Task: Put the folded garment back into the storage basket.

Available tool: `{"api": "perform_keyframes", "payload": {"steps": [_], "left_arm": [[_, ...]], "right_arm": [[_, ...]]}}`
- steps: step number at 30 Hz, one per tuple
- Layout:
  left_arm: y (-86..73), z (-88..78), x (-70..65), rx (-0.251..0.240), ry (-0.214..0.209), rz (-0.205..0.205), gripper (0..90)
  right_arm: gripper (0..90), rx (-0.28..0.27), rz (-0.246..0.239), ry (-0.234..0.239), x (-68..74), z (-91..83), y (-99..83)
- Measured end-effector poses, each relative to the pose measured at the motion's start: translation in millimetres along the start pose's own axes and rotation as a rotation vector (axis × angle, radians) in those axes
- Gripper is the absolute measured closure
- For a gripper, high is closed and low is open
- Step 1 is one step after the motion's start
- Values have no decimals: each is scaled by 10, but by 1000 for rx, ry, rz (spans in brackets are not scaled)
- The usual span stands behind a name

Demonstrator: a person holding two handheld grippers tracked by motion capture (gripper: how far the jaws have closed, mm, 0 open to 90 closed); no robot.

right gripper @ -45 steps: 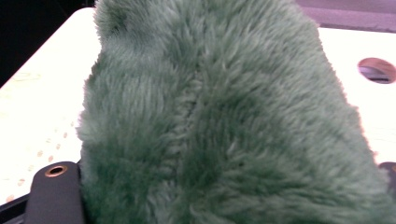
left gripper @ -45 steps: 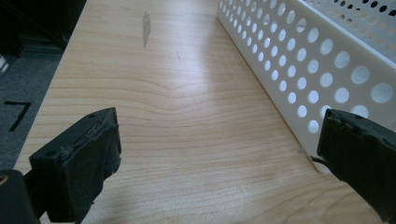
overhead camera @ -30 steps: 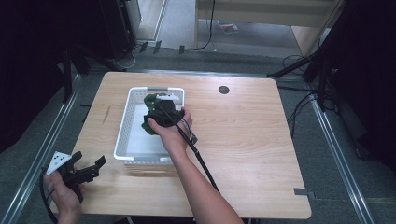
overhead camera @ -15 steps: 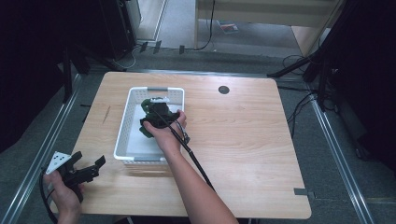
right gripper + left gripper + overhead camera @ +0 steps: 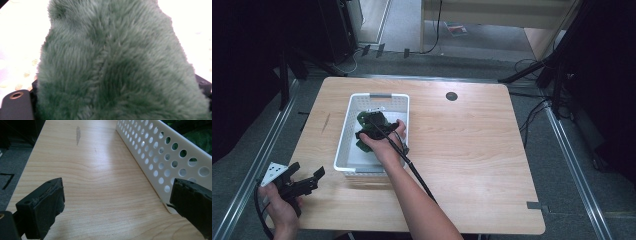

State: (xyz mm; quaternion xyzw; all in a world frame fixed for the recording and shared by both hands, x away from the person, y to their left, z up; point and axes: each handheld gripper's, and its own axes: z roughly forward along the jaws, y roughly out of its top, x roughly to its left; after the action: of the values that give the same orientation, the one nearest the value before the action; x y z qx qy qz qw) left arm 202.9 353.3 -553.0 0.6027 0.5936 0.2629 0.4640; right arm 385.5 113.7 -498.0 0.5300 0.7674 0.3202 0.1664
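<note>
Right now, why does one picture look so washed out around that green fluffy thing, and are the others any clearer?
Right gripper view: the green plush toy sits very close, soft-focused, with the background blown out to white. Left gripper view: glare streaks the wooden table beside the white basket; the near jaws are blurred. High view: evenly lit table, dark surroundings.

table (image 5: 472, 165): light wood, fills centre of frame | grommet hole (image 5: 451, 96): upper middle of tabletop | dark mark (image 5: 326, 122): left part of tabletop | cables (image 5: 532, 107): floor, right of frame | metal rails (image 5: 579, 190): lower right
</note>
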Motion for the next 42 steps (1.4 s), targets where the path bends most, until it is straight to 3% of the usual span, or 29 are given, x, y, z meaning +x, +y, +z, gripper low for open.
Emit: {"api": "perform_keyframes", "payload": {"steps": [3, 5, 9, 14, 21, 25, 31, 42], "left_arm": [[0, 1, 1, 0, -1, 0, 5], [0, 0, 0, 0, 0, 0, 6], [0, 1, 2, 0, 0, -1, 5], [0, 1, 0, -1, 0, -1, 5], [1, 0, 4, 0, -2, -2, 6], [1, 2, 4, 1, -2, -2, 6], [2, 0, 2, 4, 0, 0, 5], [2, 0, 6, 2, 0, 0, 5]], "right_arm": [[87, 13, 16, 19, -17, 8, 5], [0, 10, 7, 31, -18, 0, 11], [0, -29, -61, 42, 38, -75, 30], [0, -46, -65, 25, 61, -128, 35], [0, -117, -62, 24, 9, -324, 97], [0, -135, -33, 39, -78, -451, 133], [0, -155, -11, 23, -226, -637, 159], [0, -187, 45, -23, -725, -802, 98]]}}
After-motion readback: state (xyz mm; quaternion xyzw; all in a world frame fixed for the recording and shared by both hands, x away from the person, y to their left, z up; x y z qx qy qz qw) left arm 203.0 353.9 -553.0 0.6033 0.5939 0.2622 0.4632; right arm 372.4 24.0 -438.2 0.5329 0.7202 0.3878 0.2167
